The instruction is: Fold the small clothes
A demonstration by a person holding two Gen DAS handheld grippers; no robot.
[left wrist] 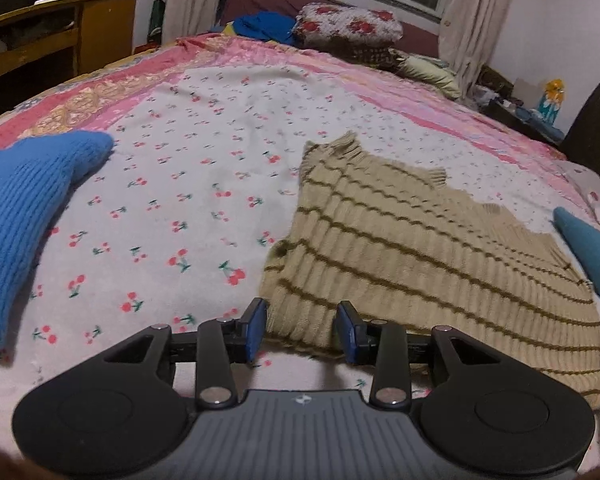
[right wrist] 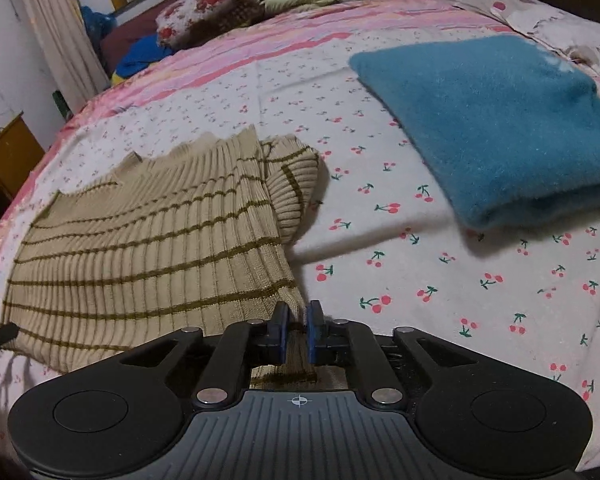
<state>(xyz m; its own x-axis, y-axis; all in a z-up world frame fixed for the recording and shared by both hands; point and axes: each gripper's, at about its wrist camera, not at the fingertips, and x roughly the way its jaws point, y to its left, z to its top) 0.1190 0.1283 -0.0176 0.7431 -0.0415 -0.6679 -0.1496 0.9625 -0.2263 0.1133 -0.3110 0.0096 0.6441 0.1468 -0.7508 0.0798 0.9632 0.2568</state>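
Left wrist view: the striped beige sweater (left wrist: 400,248) lies spread on the bed sheet (left wrist: 172,200), unfolded. The left gripper (left wrist: 302,330) hangs partly open over its near corner, gripping nothing.

Right wrist view: a blue knit (right wrist: 496,128) appears already folded. The right gripper (right wrist: 298,334), angled down, pinches the sweater's near hem.

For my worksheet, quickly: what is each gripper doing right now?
Left gripper: open, over the striped sweater's edge, not gripping.
Right gripper: closed on the sweater's hem.
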